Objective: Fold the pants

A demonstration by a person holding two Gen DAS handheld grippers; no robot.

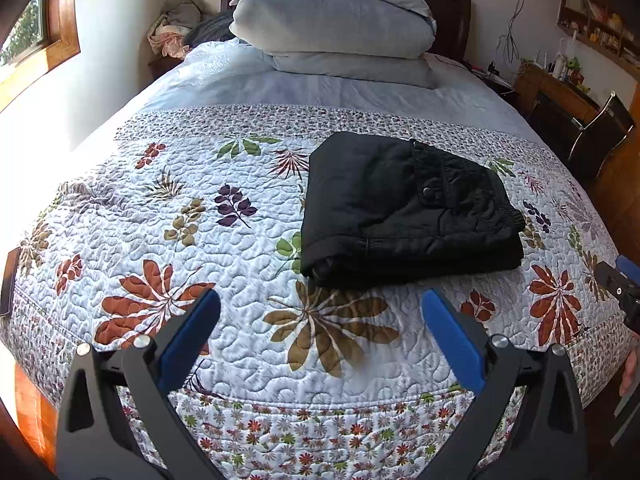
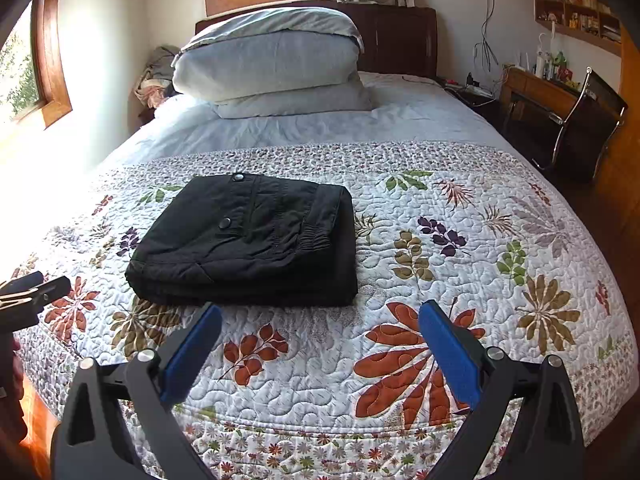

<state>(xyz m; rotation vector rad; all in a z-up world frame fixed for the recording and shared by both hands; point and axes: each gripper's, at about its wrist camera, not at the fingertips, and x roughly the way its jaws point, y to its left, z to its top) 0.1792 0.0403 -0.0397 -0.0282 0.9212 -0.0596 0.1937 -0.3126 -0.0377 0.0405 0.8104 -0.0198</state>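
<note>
A: Left wrist view. Where are the black pants (image 1: 404, 212)?

B: Folded into a compact stack, flat on the floral quilt (image 1: 224, 364), at about one o'clock from the left gripper (image 1: 320, 308). Two snap buttons and an elastic waistband show on the top layer. The stack lies apart from the blue fingertips (image 1: 204, 308).

A: And the left tongs?

B: Spread wide, blue pads facing each other, only quilt between them; nothing is pinched.

A: Right wrist view, same items?

B: The pants (image 2: 248, 240) sit at about eleven o'clock from the right gripper (image 2: 320, 312), the near fold edge just beyond the left-hand blue fingertip (image 2: 208, 316); whether they touch cannot be told. These tongs are likewise spread fully, holding nothing.

A: What lies behind?

B: At twelve o'clock, a stack of grey pillows (image 1: 332, 28) against a dark headboard (image 2: 400, 36). At two o'clock, a wooden desk (image 2: 536, 88) and a black chair (image 2: 588, 120). At ten o'clock, a wood-framed window (image 2: 44, 64).

A: Anything at the frame edges?

B: In the left view the other gripper enters at three o'clock; a dark flat device (image 1: 9, 280), kind unclear, lies on the quilt at nine o'clock
</note>
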